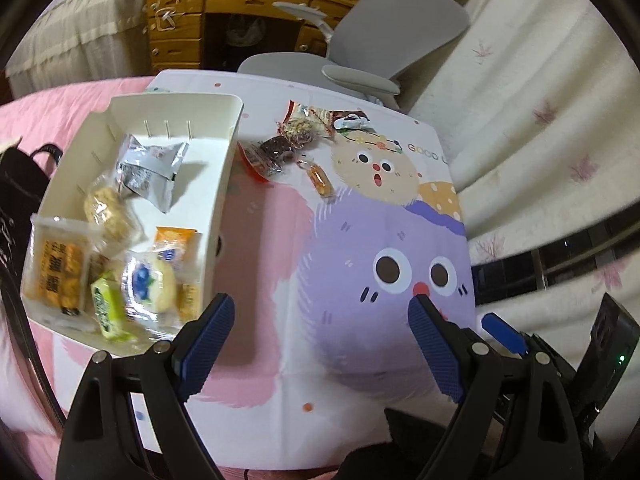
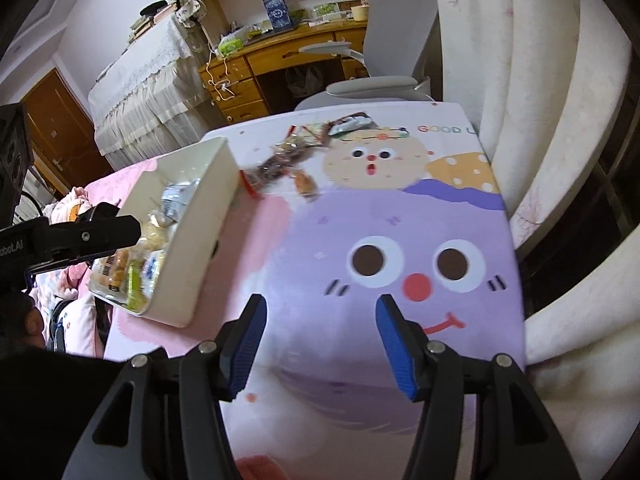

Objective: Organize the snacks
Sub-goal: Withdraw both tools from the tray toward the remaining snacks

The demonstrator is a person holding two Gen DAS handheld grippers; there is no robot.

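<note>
Several wrapped snacks [image 1: 132, 248] already lay in the white tray [image 1: 224, 184]; a small pile of snacks [image 1: 304, 140] remained on the far table [image 1: 360, 360]; both the left claw [image 1: 320, 344] and the right claw [image 2: 320, 344] hung released, empty

My left gripper [image 1: 320, 344] fills the lower frame: matte black plastic arms with triangular cut-outs, round silver screws at the joints, and fingers [image 1: 208, 344] faced with ribbed blue rubber pads. My right gripper [image 2: 320, 344] is built alike. At the lower right of the left view, a green light glows on its black housing.
</note>
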